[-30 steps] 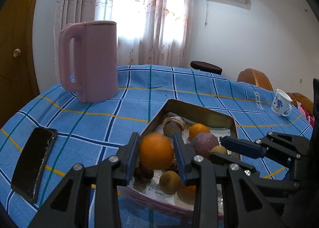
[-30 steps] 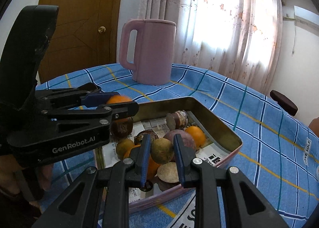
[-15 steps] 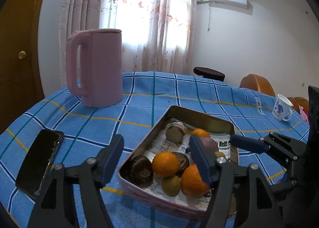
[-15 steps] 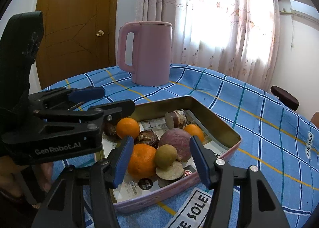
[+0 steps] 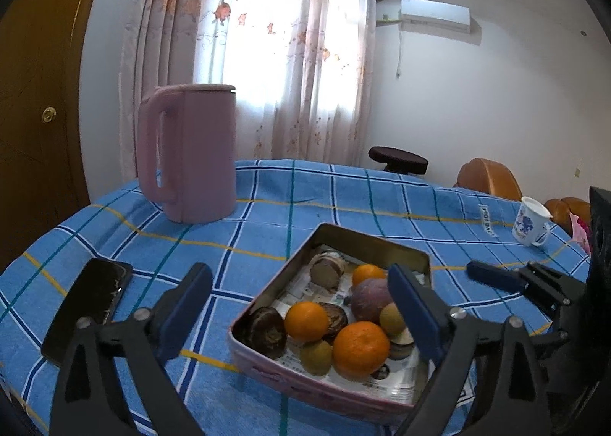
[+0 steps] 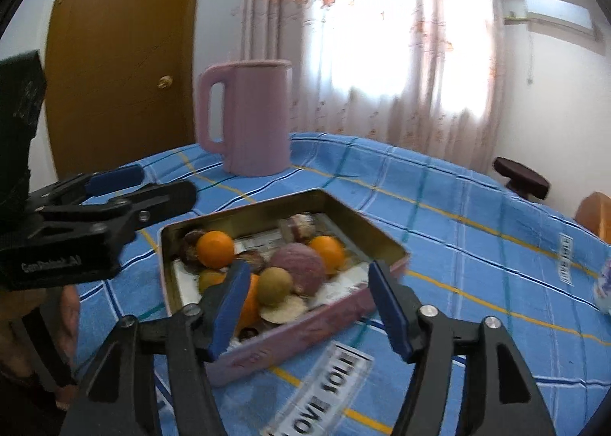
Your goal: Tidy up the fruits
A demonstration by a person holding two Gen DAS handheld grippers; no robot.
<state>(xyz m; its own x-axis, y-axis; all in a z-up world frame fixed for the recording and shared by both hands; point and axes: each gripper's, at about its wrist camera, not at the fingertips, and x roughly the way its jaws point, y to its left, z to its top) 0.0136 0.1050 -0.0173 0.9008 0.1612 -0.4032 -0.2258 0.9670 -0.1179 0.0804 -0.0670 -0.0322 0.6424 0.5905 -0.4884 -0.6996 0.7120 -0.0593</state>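
Ahead of my jaws, oranges (image 5: 361, 349) fill the tin (image 5: 368, 241); left gripper (image 5: 301, 315) and right gripper (image 6: 311, 304) gape wide, empty; best I lift clear, slowly.

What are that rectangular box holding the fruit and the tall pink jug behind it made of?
The rectangular fruit box looks like thin metal tin: its inner walls have a dull golden, reflective sheen, while the outside is painted pink. The tall pink jug looks like matte plastic, judging by its even colour, soft moulded handle and lack of glare, though coated metal is possible.
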